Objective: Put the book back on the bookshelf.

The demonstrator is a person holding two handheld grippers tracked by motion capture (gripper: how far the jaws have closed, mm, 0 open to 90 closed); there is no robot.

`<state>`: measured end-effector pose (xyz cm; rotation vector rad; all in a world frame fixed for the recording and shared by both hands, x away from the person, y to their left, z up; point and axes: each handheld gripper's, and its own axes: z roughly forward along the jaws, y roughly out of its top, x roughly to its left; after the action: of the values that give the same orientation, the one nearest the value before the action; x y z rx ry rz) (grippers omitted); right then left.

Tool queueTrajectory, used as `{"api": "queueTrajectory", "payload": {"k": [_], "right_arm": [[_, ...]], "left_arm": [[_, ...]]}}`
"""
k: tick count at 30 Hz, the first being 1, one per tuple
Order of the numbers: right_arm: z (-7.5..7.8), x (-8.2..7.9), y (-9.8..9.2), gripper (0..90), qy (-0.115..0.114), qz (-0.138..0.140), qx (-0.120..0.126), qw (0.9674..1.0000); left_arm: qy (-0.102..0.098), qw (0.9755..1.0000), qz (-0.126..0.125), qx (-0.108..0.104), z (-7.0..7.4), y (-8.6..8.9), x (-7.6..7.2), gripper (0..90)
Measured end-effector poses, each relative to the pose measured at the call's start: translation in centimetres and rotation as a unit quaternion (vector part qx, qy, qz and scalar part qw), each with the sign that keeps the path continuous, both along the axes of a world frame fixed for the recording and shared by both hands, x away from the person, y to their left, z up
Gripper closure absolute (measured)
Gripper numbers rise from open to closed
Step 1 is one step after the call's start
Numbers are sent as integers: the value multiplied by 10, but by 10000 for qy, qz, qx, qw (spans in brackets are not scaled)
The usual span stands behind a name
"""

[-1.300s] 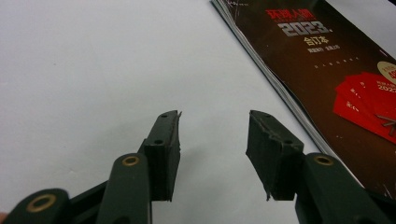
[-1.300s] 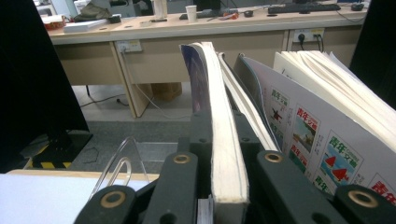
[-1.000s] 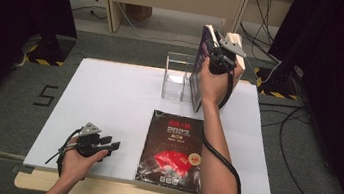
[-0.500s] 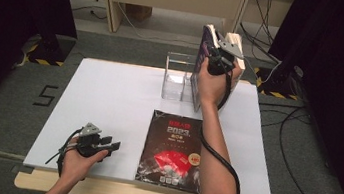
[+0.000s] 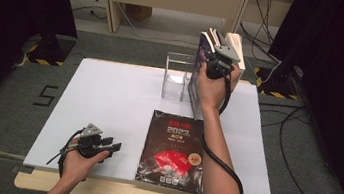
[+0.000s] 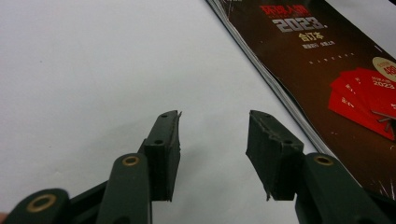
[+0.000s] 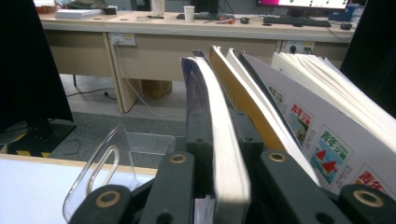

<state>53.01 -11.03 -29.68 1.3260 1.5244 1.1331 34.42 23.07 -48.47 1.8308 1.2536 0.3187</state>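
Books are standing upright in the clear acrylic rack near the top centre of the high view, leaning toward the right of the frame. You are setting one more, the purple-covered book, against them with your right gripper. In the right gripper view that book is sitting between the jaws, which have just been easing apart, so you seem to be letting it go beside the yellow-edged one; whether the pads are touching the covers at this instant is hard to tell. So the shelving is looking partly done.

What is waiting is the dark 2023 magazine, lying flat at the lower centre of the white table, well apart from the rack.

Your left gripper is resting at the lower left of the high view. Its jaws are standing open and grasping nothing, with the magazine's edge just beside them.
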Motion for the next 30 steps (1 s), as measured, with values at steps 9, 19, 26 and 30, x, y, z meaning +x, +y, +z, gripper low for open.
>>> {"api": "queueTrajectory", "payload": {"k": [9, 19, 26, 30], "right_arm": [[-3, -18, -12, 775, 131, 160, 79, 9998], [-6, -33, -19, 773, 241, 305, 269, 9989], [-4, -33, -22, 772, 548, 369, 362, 9972], [-2, -29, -23, 770, 714, 369, 393, 9960]], "left_arm": [[-18, 10000, -20, 9, 0, -1, 0, 533], [-44, 10000, -22, -3, 1, -2, -1, 533], [-63, 10000, -39, -44, 2, -2, -1, 533], [-47, 10000, -47, -43, 2, -2, -1, 533]]}}
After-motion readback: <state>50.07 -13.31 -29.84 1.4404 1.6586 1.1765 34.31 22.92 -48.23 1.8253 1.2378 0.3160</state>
